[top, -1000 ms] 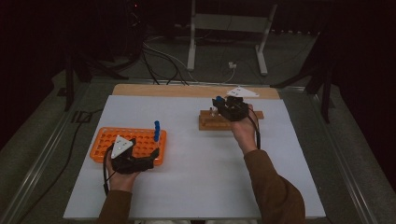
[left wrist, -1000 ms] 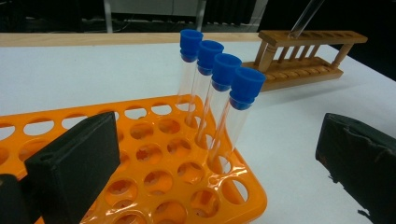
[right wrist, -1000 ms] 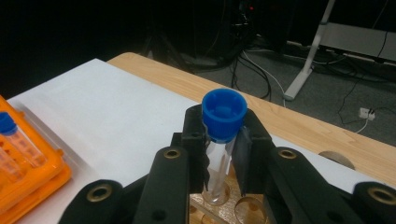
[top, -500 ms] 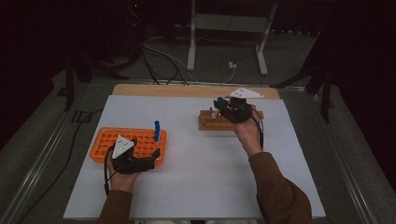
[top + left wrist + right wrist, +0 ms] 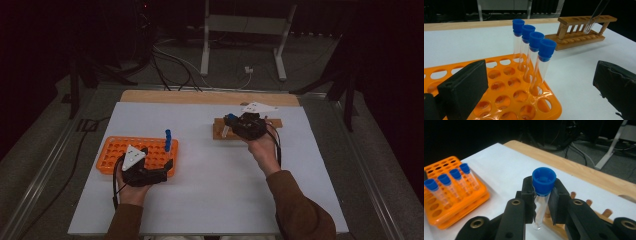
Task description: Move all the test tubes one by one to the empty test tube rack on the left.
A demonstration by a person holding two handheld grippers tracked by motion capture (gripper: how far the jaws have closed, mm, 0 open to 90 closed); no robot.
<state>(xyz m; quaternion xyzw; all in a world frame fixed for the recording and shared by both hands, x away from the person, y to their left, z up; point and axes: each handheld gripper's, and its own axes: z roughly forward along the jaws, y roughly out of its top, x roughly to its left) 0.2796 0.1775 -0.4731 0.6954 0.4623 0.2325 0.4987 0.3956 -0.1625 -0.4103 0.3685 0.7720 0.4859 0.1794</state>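
Four blue-capped tubes are counted in the orange rack; a fifth tube is clamped by the right gripper, now shifted slightly over the wooden rack. The left gripper's jaws are held apart.

An orange plastic perforated tube rack holds four clear tubes with blue caps, beside a brown wooden spindle rack on the white table sheet.

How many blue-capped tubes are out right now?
5. Four clear blue-capped tubes stand in a row in the orange plastic rack; the fifth is clamped in the right tool over the wooden rack.
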